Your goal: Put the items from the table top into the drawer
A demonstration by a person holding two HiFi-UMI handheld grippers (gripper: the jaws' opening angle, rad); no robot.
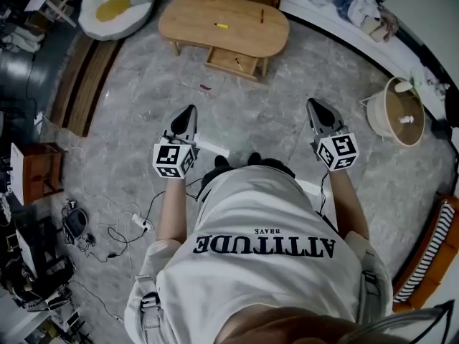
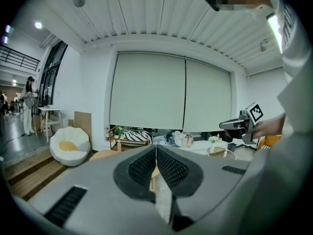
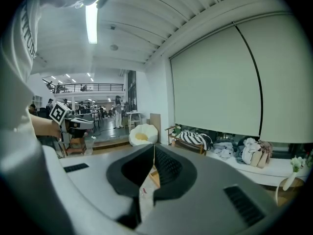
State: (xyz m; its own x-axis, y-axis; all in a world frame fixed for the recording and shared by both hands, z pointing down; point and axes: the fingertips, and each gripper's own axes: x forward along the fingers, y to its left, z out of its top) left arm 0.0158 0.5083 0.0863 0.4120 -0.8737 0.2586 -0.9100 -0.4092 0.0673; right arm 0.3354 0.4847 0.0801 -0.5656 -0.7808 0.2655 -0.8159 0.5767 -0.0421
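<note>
Showing "ATTITUDE BRAVE" on shirt [image 1: 258, 217]; left gripper [image 1: 186, 115], right gripper [image 1: 318, 110] fingers pressed together.

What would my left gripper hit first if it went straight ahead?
Likely the wooden table; the left gripper has only bare floor before it, though depth is unclear.

Table [image 1: 224, 20] far ahead of person, across bare floor. Drawer [image 1: 233, 61] under table's near edge, right of middle, pulled out toward person; small item inside. On tabletop: small bar [image 1: 221, 26] near middle, stick [image 1: 262, 15] right of it, well apart. Beanbag [image 1: 115, 6] left of table. Wooden step [image 1: 84, 84] along left side. Scrap [image 1: 205, 87] on floor, near side of table, left of drawer. Basket [image 1: 394, 110] far right. Cables [image 1: 118, 228] on floor, left of person. Left gripper [image 1: 191, 109], right gripper [image 1: 313, 104] side by side, well apart, between person and table.
</note>
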